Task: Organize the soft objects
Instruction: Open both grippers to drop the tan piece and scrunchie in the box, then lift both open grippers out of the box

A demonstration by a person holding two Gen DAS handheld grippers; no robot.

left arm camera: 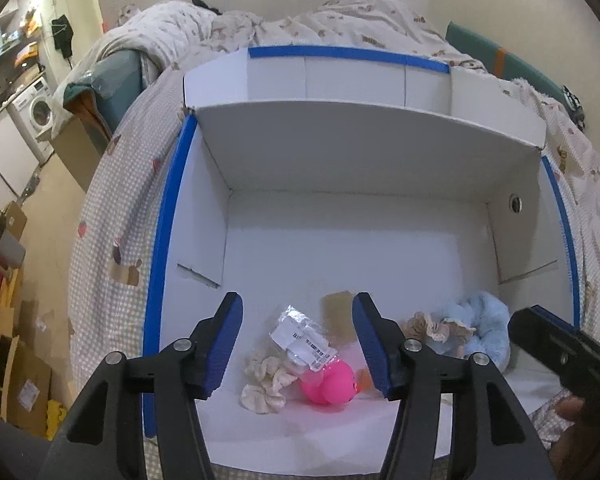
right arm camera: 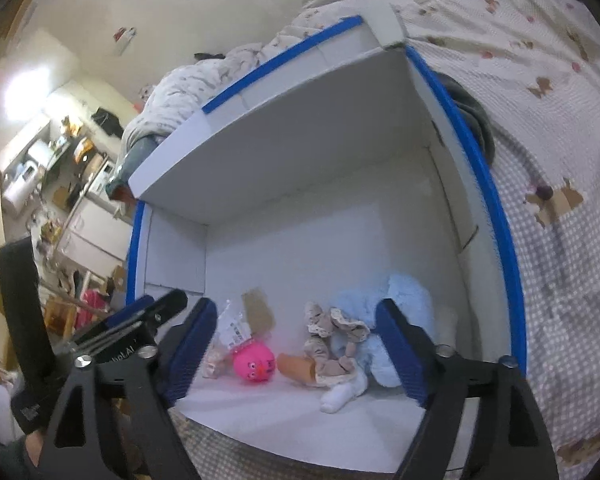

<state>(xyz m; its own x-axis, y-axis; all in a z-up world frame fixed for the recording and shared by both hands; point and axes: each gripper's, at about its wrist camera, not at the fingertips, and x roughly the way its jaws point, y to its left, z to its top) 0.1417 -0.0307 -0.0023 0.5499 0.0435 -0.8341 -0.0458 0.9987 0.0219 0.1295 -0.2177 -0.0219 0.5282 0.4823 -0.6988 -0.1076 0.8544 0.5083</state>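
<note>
Both your hand-held grippers, left point(left arm camera: 298, 344) and right point(right arm camera: 296, 350), gape empty above the blue-edged white cardboard box point(left arm camera: 340, 240); next, pick the round pink rubber toy point(left arm camera: 330, 384)

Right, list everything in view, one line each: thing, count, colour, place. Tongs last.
box: one, white with blue tape on its edges, open on the bed
bedding: checked and printed, around the box
pink toy: one, box floor, near front
clear packet: one, labelled, on the pink toy
cream scrunchie: one, left of the pink toy
doll: one, beige dress, against the blue plush
blue plush: one, right corner
left tongs: open, empty
right tongs: open, empty
</note>
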